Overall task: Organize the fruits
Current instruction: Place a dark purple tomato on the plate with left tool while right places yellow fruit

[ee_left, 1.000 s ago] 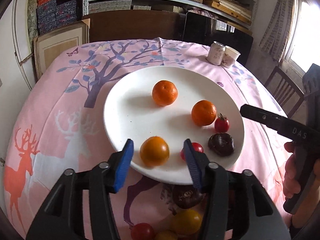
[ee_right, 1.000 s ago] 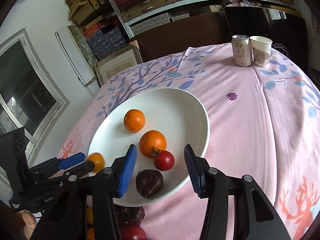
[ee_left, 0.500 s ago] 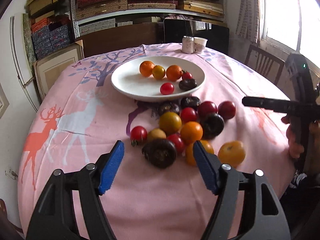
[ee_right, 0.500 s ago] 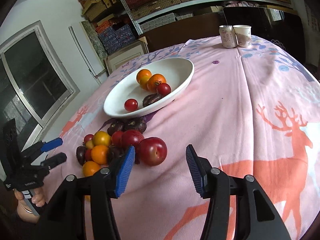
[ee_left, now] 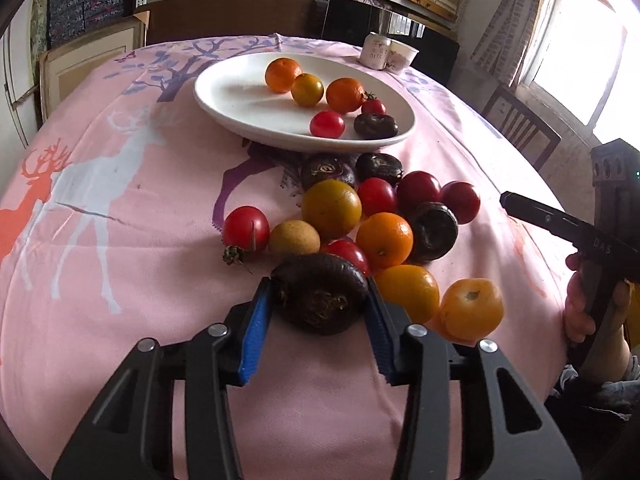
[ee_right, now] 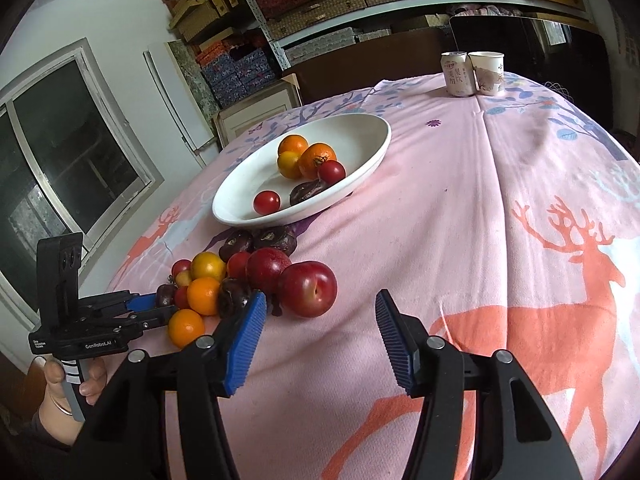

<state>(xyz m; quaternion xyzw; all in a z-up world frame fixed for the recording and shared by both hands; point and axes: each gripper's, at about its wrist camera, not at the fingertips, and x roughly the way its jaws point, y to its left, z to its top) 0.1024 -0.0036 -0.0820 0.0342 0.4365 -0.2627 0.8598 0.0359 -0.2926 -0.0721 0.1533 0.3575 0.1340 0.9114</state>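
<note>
- Now that your left gripper (ee_left: pixel 318 312) has come back from over the white plate (ee_left: pixel 224 94) to the near edge of the fruit heap, its jaws are closing around the dark brown fruit (ee_left: pixel 320 298); both blue pads sit at its flanks, so the pick looks begun but not yet lifted.
- That fruit lies on the pink tablecloth (ee_left: pixel 120 208), on the side of the heap farthest from the plate, touching a red tomato (ee_left: pixel 348 252) behind it and just beside an orange fruit (ee_left: pixel 408 292).
- Its long axis runs across your jaws, left to right in the left wrist view; the rough, fibrous end faces you and slightly down, the flattened body sits level.
- A second ago the plate filled your view; now it lies well beyond the heap, with six fruits already in it, so most of the sorting is still ahead of you.
- Your right gripper (ee_right: pixel 320 338) has also pulled back from the plate; its jaws stand apart and empty over bare cloth, with the red plum (ee_right: pixel 308 288) just ahead of them.
</note>
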